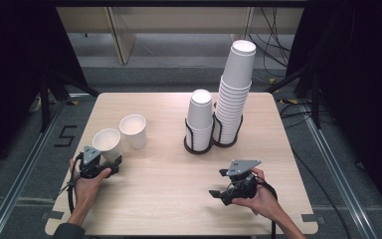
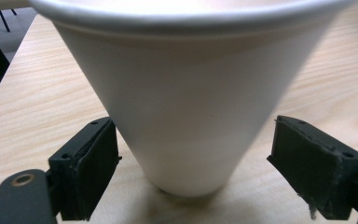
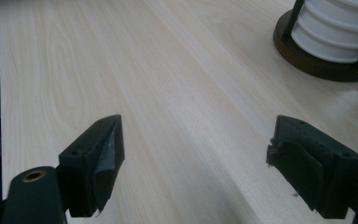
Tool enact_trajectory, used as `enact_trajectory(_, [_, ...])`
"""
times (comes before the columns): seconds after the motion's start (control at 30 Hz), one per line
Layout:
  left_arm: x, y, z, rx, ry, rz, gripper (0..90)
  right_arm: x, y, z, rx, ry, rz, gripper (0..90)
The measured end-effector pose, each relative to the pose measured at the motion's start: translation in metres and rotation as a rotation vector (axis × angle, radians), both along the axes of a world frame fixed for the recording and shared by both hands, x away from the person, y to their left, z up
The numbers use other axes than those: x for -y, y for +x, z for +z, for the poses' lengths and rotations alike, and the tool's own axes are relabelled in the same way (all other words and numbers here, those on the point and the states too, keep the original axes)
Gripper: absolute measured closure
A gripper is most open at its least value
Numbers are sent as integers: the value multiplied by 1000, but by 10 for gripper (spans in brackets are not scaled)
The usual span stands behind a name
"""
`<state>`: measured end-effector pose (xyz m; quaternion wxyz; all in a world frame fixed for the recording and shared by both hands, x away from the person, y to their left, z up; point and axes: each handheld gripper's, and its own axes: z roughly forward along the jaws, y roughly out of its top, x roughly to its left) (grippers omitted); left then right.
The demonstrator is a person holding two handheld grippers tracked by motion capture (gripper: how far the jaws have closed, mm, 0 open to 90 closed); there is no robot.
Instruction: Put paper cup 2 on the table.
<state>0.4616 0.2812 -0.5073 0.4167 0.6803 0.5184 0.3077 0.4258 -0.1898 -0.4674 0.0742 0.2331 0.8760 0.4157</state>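
White foam forms the tapered cup (image 2: 186,98) that stands upright on the pale wooden table (image 1: 169,179), near its front left corner, with its base between the two black jaws of the left gripper (image 2: 207,163). Those jaws are spread wide, with clear gaps to the cup wall on both sides, so nothing is gripped yet. For a good hold, the jaws should be closed evenly and gently around the lower wall, since thin foam is likely to dent or tip under a hard or one-sided squeeze. A second white foam cup (image 1: 133,130) stands just beside the first; whether the two touch cannot be told from the high view, so any lift should be kept straight up. The right gripper (image 1: 224,191) rests low over bare wood with its jaws parted, holding nothing, near the dark wire holders with stacked white cups (image 1: 214,127).
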Motion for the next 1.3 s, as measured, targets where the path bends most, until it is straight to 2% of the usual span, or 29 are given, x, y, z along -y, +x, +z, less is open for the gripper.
enact_trajectory(0.13, [3, -9, 3, -15, -35, 2, 145, 1, 0, 0, -2, -2, 0, 185])
enact_trajectory(0.23, [7, -17, 4, -41, -15, 2, 146, 2, -1, 0, -2, 0, -4, 185])
enact_trajectory(0.3, [9, -22, 4, -60, -30, 2, 146, 2, -1, 0, -3, -1, -5, 185])
enact_trajectory(0.47, [15, -37, 7, -39, -42, -10, 146, 4, -1, 0, 13, 0, -6, 185])
enact_trajectory(0.57, [19, -47, 10, -23, -60, -21, 146, 4, -2, -1, -2, 4, -14, 186])
enact_trajectory(0.77, [35, -65, 17, 9, -107, -78, 146, 4, -4, -2, -11, 7, -24, 185])
enact_trajectory(0.83, [40, -69, 18, 17, -108, -97, 146, 4, -3, -3, -9, 8, -15, 185])
enact_trajectory(1.03, [59, -82, 19, 23, -122, -155, 146, 2, -5, -6, -13, 9, -17, 184])
enact_trajectory(1.07, [62, -84, 19, 19, -128, -164, 146, 2, -5, -6, -25, 7, -24, 183])
enact_trajectory(1.1, [64, -86, 19, 16, -126, -171, 146, 2, -5, -7, -12, 5, -10, 183])
enact_trajectory(1.17, [70, -89, 17, 15, -127, -188, 146, 1, -5, -7, -21, 8, -9, 180])
enact_trajectory(1.2, [71, -90, 17, 15, -132, -199, 146, 0, -4, -9, -10, 9, -9, 178])
enact_trajectory(1.3, [76, -93, 16, 16, -132, -210, 146, 1, -3, -10, -26, 12, -9, 176])
